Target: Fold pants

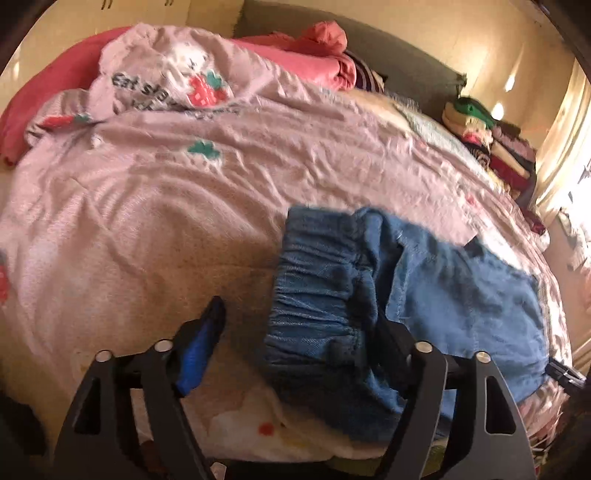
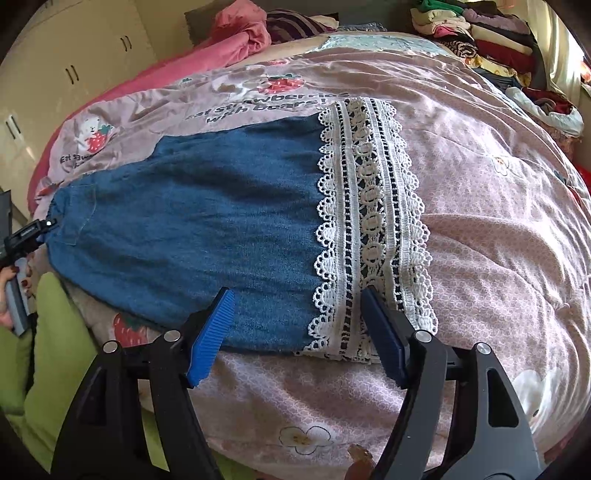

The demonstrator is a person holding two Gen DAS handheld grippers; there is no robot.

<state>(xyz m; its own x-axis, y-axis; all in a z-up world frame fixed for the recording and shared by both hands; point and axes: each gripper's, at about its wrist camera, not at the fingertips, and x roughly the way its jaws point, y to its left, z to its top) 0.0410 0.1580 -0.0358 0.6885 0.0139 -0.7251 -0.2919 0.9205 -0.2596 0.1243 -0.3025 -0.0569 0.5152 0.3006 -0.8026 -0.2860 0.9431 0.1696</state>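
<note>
From the left wrist we see our left gripper (image 1: 295, 321) over the near edge of the bed, its jaws spread apart. The gathered elastic waistband (image 1: 314, 280) of the denim pants (image 1: 461, 291) lies between the fingers; the right finger is hidden behind the cloth, so we cannot tell whether it touches. The pants rest on the pink strawberry quilt (image 1: 184, 192).

From the right wrist, our right gripper (image 2: 297, 302) hovers with jaws released above the pants' near edge, straddling the seam where denim meets the white lace cuff (image 2: 369, 206). The pants stretch across the quilt toward the left edge, where the left gripper's tip (image 2: 33, 230) meets the waistband. Folded clothes (image 2: 491, 33) are stacked at the far right corner.
</note>
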